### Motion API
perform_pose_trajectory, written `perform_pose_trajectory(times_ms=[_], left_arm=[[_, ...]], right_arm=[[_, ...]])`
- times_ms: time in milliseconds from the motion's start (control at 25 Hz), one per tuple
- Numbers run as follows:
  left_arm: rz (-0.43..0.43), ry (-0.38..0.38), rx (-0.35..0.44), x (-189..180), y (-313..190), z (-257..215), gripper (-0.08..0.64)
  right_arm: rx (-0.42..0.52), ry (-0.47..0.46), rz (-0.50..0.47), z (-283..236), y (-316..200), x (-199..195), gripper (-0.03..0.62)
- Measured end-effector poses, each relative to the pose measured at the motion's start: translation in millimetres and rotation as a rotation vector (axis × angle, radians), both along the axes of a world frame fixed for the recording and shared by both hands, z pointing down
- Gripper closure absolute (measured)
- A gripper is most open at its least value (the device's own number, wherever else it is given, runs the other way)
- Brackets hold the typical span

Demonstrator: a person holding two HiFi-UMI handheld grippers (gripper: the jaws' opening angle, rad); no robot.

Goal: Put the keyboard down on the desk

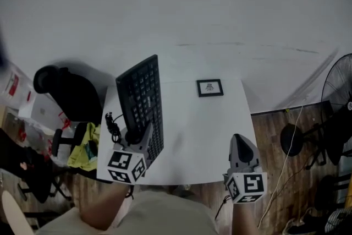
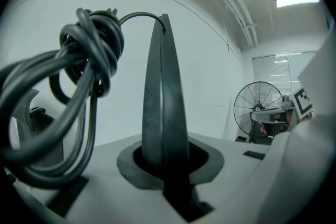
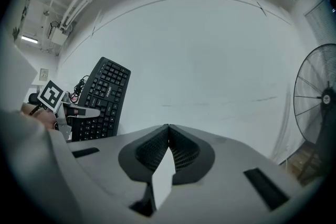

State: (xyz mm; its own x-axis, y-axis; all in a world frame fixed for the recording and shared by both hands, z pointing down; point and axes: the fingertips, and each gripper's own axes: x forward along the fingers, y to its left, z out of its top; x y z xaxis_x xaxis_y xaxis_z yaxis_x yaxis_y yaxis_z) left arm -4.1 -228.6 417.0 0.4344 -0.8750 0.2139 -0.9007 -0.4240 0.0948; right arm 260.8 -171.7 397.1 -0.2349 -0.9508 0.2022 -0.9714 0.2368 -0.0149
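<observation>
A black keyboard (image 1: 143, 102) is held up on its long edge, tilted, over the left part of the white desk (image 1: 203, 135). My left gripper (image 1: 142, 137) is shut on its near end. In the left gripper view the keyboard (image 2: 163, 102) stands edge-on between the jaws of my left gripper (image 2: 165, 165), and its coiled black cable (image 2: 79, 86) hangs at the left. My right gripper (image 1: 238, 140) is over the desk's near right corner, shut with nothing in it. In the right gripper view its tips (image 3: 168, 127) meet, and the keyboard (image 3: 102, 99) shows at the far left.
A small black-framed picture (image 1: 209, 87) lies at the back of the desk. A black office chair (image 1: 66, 91) and a yellow cloth (image 1: 85, 148) are left of the desk. A standing fan (image 1: 338, 85) and a white cord on the wooden floor are to the right.
</observation>
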Motion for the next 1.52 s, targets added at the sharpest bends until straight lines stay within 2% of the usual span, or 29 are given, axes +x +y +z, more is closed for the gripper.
perform_pose_trajectory(times_ms=[320, 600, 760, 960, 1280, 1520], left_arm=[[0.005, -0.017, -0.037, 3.1, 1.6, 5.0, 0.476], [0.053, 0.000, -0.066, 9.4, -7.5, 11.1, 0.476], [0.106, 0.014, -0.114, 17.8, -19.2, 18.7, 0.476], [0.133, 0.069, -0.212, 26.6, -45.6, 38.2, 0.476], [0.195, 0.115, -0.436, 50.0, -87.6, 102.0, 0.476], [0.262, 0.239, -0.614, 72.9, -106.1, 150.3, 0.476]], right_arm=[[-0.018, -0.008, -0.002, 8.9, -4.3, 3.6, 0.568], [-0.046, -0.023, 0.023, 13.7, -3.9, 1.0, 0.568], [-0.051, -0.028, 0.029, 15.9, -7.3, -0.3, 0.568], [-0.058, -0.022, 0.028, 19.0, -15.0, -3.4, 0.568], [-0.101, -0.001, 0.020, 36.4, -32.9, -4.6, 0.568], [-0.165, 0.004, 0.020, 57.5, -51.4, -7.4, 0.568]])
